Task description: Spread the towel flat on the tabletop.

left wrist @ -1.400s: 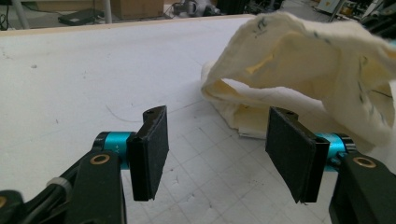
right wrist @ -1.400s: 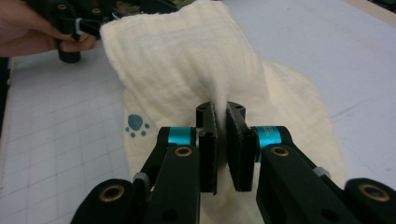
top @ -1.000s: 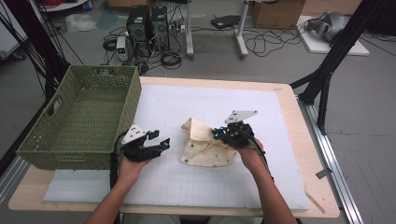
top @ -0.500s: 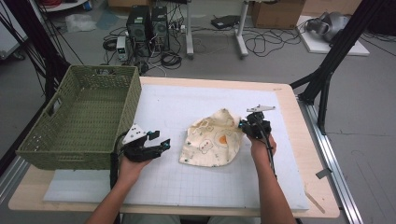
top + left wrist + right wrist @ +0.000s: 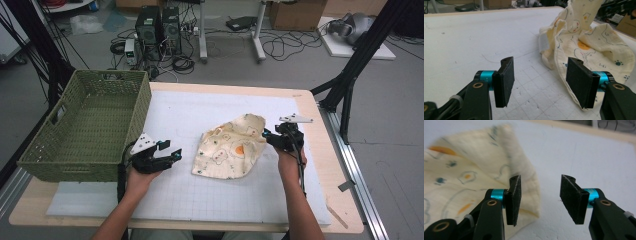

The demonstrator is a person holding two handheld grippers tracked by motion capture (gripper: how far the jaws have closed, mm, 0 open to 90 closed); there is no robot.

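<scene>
Person's forearms enter from the near edge, cut off at the bottom of the high view. Left gripper [image 5: 167, 158] sits near-left on the white foam mat [image 5: 190, 200], jaws set fairly wide with nothing between them; in the left gripper view the pads [image 5: 506, 80] hang over bare mat, cloth just past the right pad. Right gripper [image 5: 270, 137] is at the cloth's right edge, jaws have just been opening, now parted with bare mat in the gap; in the right gripper view the cloth [image 5: 474, 180] lies beside and behind the left pad, blurred, contact hard to judge. Printed cream cloth [image 5: 232, 147] lies rumpled mid-mat, between the two grippers, closer to the right one; its far corner is folded up and the underside is hidden. Print shows small animal outlines and orange spots, details too small to read. Green woven basket [image 5: 65, 150] stands at the left, just beside the left gripper, its near-left corner overhanging the wooden table [image 5: 325, 150]. Open mat near the person and across the far side; right table edge close to the right gripper. Floor beyond: computer towers [image 5: 160, 25], cables.
</scene>
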